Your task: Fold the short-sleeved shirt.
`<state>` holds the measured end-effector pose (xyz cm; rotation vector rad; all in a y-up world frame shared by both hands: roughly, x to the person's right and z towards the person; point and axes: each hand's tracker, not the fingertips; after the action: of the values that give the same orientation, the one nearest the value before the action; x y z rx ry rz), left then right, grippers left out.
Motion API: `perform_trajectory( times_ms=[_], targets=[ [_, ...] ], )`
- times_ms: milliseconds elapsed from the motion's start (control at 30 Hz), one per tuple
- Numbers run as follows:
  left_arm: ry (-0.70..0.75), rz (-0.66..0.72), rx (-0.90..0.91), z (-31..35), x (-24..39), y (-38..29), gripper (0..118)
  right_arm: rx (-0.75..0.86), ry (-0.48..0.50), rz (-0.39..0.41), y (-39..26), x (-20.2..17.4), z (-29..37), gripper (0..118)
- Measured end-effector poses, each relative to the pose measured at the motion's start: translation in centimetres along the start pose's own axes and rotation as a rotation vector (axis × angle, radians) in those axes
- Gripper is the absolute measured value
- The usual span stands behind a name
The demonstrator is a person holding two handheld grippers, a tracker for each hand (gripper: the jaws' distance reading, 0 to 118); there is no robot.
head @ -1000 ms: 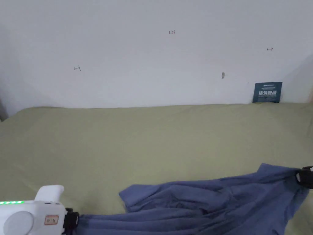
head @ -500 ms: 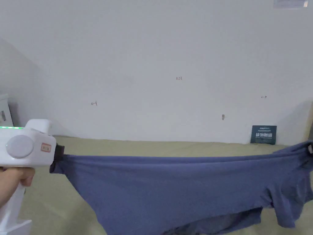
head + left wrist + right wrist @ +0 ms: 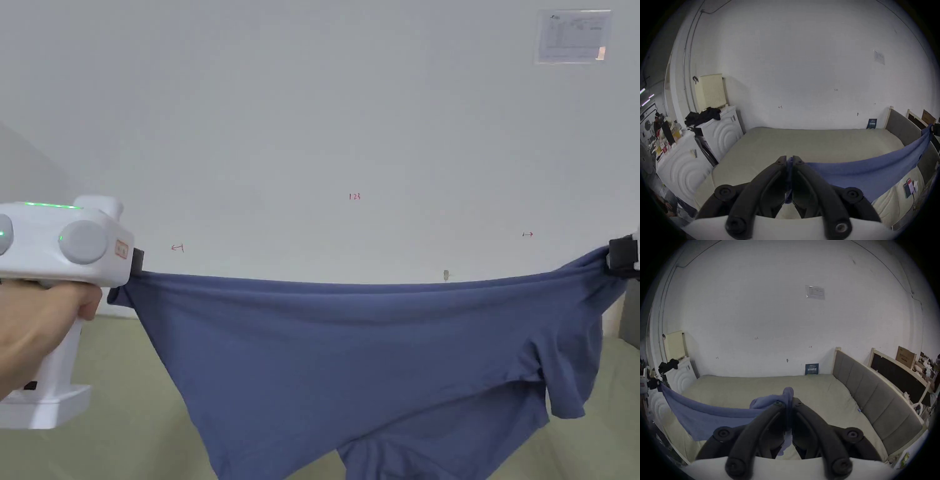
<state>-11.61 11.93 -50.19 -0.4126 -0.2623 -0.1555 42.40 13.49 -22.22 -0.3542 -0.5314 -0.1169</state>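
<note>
A blue short-sleeved shirt [image 3: 350, 356] hangs stretched in the air above the bed, its top edge taut between both grippers. My left gripper [image 3: 132, 265] holds the shirt's left corner, and its jaws pinch blue cloth [image 3: 789, 160] in the left gripper view. My right gripper [image 3: 615, 259] holds the right corner at the frame's edge, with cloth [image 3: 788, 394] bunched between its jaws in the right gripper view. A sleeve [image 3: 565, 381] dangles at the right. The shirt's lower part runs below the head view's bottom edge.
A bed with an olive-green sheet [image 3: 810, 142] lies under the shirt, against a white wall [image 3: 350, 125]. A grey padded headboard [image 3: 870, 394] borders its right side. White washing machines [image 3: 721, 129] with dark clothes on top stand left of the bed.
Both grippers have risen with the shirt: it went from crumpled on the bed to hanging spread in the air. The head camera has tilted upward.
</note>
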Motion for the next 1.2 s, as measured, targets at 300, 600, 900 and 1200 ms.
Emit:
perform_trajectory(
  times_ms=[300, 600, 900, 1200],
  targets=[
    [0.004, 0.013, 0.003, -7.1, 2.2, 4.2, 4, 0.017, -0.05, -0.01, 4.2, 0.1, -7.6, 9],
    [0.018, 0.016, -0.026, -14.4, 4.1, 4.1, 4, -0.001, -0.076, -0.009, 4.9, -0.5, -14.9, 9],
    [0.005, 0.02, -0.152, -20.6, 5.2, -1.8, 4, -0.116, -0.068, 0.014, -1.7, -0.7, -20.1, 9],
    [-0.053, -0.001, -0.282, -18.2, 4.6, -13.9, 4, -0.254, -0.029, -0.007, -15.3, 0.5, -15.9, 9]
  ],
)
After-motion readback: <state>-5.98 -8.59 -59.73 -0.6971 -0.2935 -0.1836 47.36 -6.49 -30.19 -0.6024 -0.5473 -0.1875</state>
